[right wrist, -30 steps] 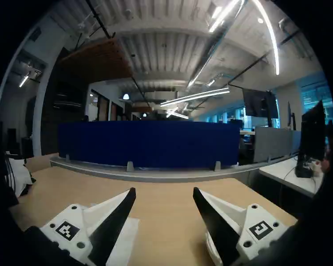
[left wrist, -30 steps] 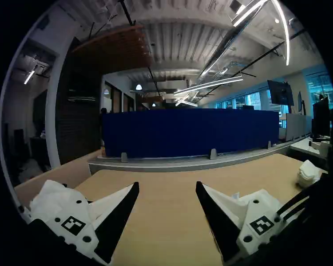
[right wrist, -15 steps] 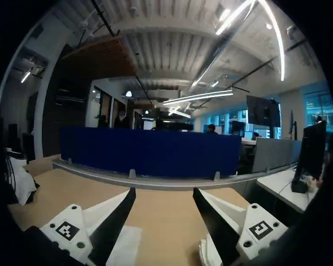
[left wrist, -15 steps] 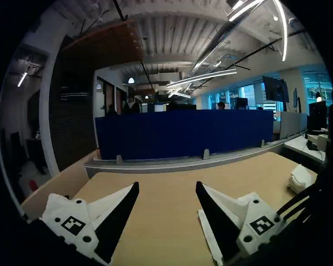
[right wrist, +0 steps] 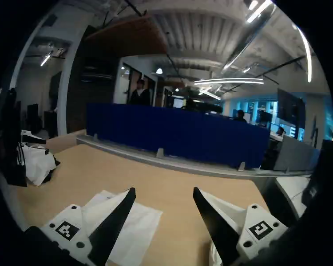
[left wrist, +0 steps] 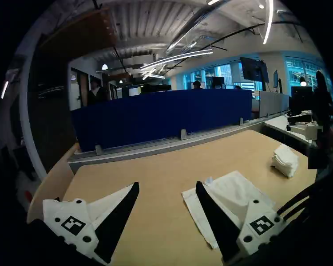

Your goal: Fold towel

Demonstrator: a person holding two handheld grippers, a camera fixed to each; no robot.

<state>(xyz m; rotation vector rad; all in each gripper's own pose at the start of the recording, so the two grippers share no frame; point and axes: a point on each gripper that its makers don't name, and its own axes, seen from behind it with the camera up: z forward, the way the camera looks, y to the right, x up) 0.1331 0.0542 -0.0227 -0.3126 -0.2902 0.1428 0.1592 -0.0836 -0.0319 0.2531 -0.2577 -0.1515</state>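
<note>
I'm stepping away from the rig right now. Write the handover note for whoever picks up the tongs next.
Both open and empty: left tongs, right tongs, held low over the table.
The towel lies spread on the table just ahead of both.
A stack of folded towels sits near the table's far right edge in the left gripper view.
Done: nothing gripped, no fold visible.
Left: grasp the towel's edge, fold it, then probably add it to the stack.

Towel point(left wrist: 231, 184) on table point(left wrist: 157, 168), partition point(left wrist: 166, 115) behind
</note>
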